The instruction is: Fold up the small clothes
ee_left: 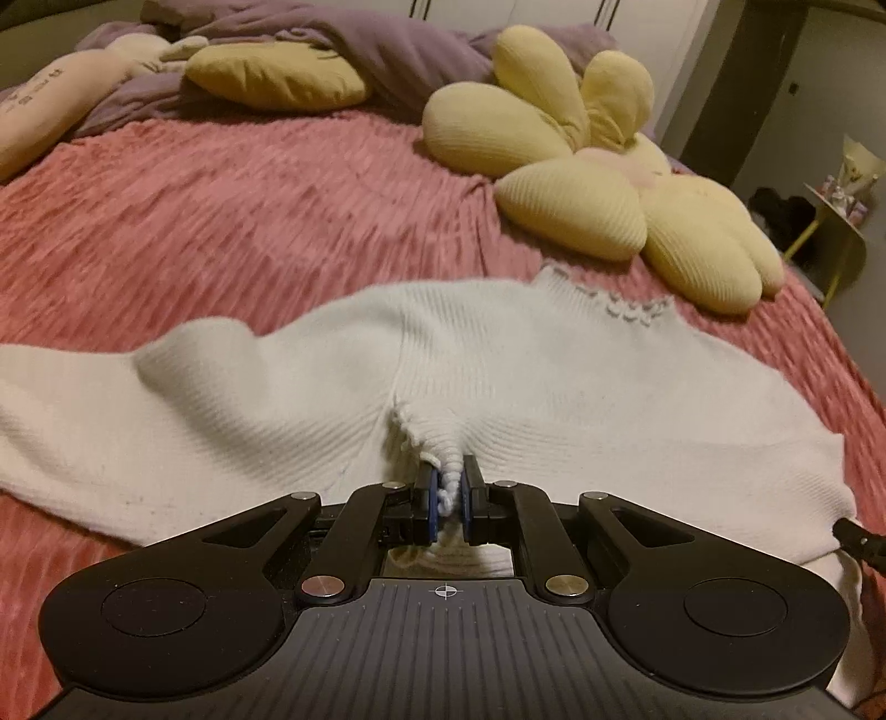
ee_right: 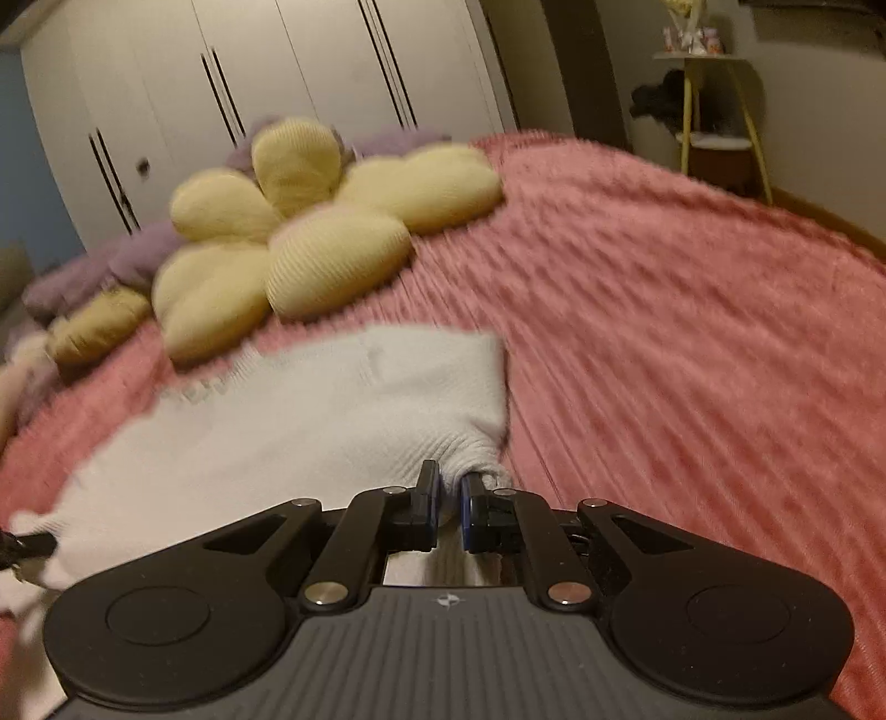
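White knit sweater point(ee_left: 498, 376) lies spread on pink bed point(ee_left: 221, 221). Left hand-held gripper point(ee_left: 449, 498) pinches its hem; right hand-held gripper point(ee_right: 449, 498) pinches a corner. Soft, light, stretchy; best gripped at edges.

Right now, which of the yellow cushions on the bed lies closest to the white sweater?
The yellow flower-shaped ribbed cushion, whose petals almost reach the white knit sweater collar. The plain yellow oval cushion sits farther back, against the purple duvet.
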Available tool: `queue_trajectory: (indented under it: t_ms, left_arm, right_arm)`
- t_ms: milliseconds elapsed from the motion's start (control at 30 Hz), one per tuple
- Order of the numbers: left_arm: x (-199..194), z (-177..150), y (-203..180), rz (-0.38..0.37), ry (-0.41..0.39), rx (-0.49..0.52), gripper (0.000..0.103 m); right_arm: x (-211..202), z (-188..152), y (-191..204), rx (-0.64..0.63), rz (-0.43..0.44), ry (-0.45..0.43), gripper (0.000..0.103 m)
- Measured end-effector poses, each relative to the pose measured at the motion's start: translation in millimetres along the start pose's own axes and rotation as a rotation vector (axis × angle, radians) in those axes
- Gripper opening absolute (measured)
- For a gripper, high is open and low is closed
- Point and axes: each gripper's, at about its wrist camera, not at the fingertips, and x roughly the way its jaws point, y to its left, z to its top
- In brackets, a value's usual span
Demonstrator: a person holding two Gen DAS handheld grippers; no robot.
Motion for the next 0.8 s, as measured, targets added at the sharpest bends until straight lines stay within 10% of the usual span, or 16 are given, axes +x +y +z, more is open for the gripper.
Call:
queue_trajectory:
  t_ms: [267,467,800]
  left_arm:
    - [-7,-1,1,0.020,-0.037,0.015,0.011]
    - [-5,-1,7,0.017,-0.027,-0.004,0.010]
    - [-5,9,9,0.028,-0.070,0.014,0.008]
  right_arm:
    - [-15,-1,-12,0.022,0.089,0.061,0.016]
    - [-58,1,-12,0.014,0.106,-0.079,0.017]
    - [14,14,60,-0.283,0.035,-0.017,0.014]
